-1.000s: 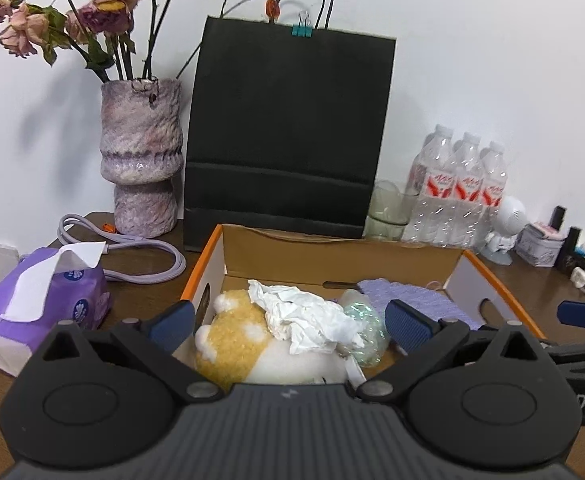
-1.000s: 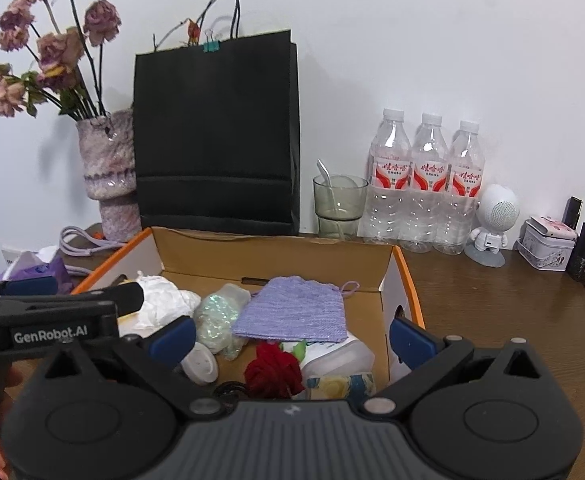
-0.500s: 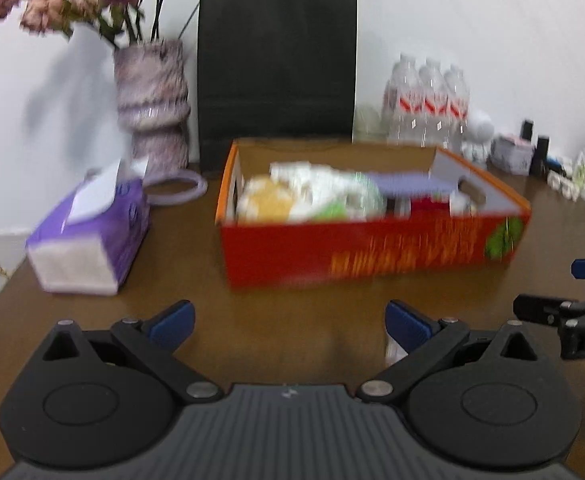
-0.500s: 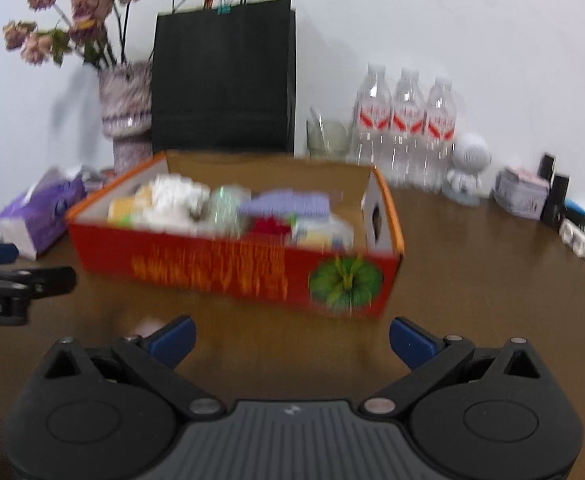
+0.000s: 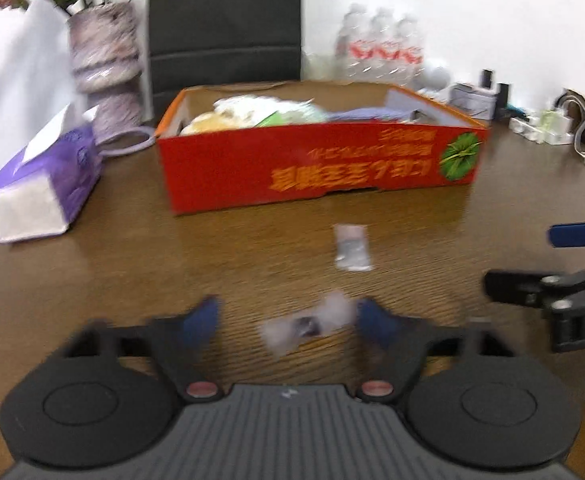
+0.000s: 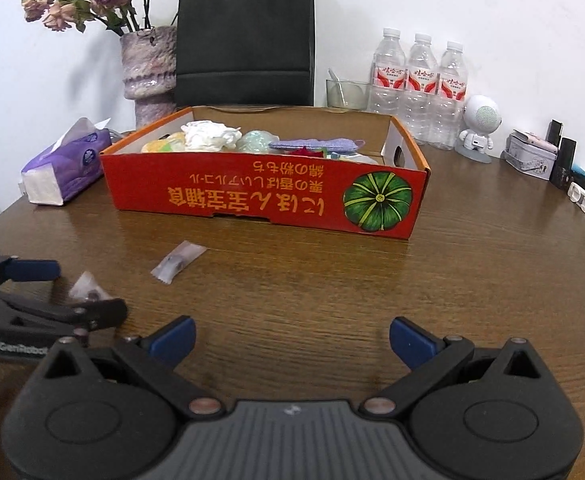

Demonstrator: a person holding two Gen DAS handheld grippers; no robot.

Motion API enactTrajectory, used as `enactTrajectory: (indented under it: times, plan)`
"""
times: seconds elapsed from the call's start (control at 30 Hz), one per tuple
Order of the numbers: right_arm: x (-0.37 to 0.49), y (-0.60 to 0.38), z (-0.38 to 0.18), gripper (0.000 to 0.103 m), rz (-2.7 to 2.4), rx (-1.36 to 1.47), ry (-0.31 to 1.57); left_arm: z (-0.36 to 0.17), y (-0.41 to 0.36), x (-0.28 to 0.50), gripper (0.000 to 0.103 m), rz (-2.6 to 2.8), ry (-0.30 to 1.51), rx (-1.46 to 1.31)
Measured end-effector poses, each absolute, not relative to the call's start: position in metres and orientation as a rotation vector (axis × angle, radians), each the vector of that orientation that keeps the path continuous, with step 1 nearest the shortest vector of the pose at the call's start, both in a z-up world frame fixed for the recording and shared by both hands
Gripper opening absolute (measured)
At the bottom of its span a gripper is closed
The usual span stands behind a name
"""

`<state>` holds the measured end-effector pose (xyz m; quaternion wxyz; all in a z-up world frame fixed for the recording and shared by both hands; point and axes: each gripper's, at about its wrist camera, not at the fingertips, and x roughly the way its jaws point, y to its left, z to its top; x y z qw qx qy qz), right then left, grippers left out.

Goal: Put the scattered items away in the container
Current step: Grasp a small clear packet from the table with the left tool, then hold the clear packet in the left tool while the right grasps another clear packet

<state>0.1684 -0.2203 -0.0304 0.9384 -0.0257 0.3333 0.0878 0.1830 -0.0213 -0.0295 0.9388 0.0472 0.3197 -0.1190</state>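
Observation:
The red cardboard box (image 6: 268,196) (image 5: 316,168) stands mid-table, holding a crumpled white tissue, a purple cloth and other items. Two small clear packets lie on the wood in front of it. The nearer packet (image 5: 304,326) (image 6: 86,290) sits between the fingers of my left gripper (image 5: 288,318) (image 6: 90,292), whose jaws are closing, with a gap still showing on the left side. The other packet (image 6: 178,260) (image 5: 350,248) lies loose closer to the box. My right gripper (image 6: 292,340) (image 5: 532,264) is open and holds nothing, low over bare wood.
A purple tissue pack (image 6: 64,172) lies left of the box. Behind stand a vase of dried flowers (image 6: 150,76), a black paper bag (image 6: 244,44), a glass (image 6: 346,94), three water bottles (image 6: 418,84) and a white robot figure (image 6: 478,128). Small items crowd the right edge (image 6: 564,168).
Both grippers have drawn back from above the box and sunk toward the table in front of it. The left jaws have narrowed around the nearer packet.

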Motion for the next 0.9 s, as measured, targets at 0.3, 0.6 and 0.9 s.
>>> enactTrajectory:
  times: [0.3,0.6,0.9]
  plan:
    - [0.175,-0.211,-0.034,0.103,0.193,-0.073,0.697,-0.025,-0.006,0.18,0.012,-0.229,0.642,0.022]
    - [0.208,-0.17,-0.032,0.103,0.257,-0.059,0.683,-0.006,0.022,0.21,0.003,-0.21,0.598,-0.056]
    - [0.229,-0.135,-0.039,0.021,0.298,-0.08,0.697,-0.014,0.055,0.229,0.003,-0.238,0.634,-0.213]
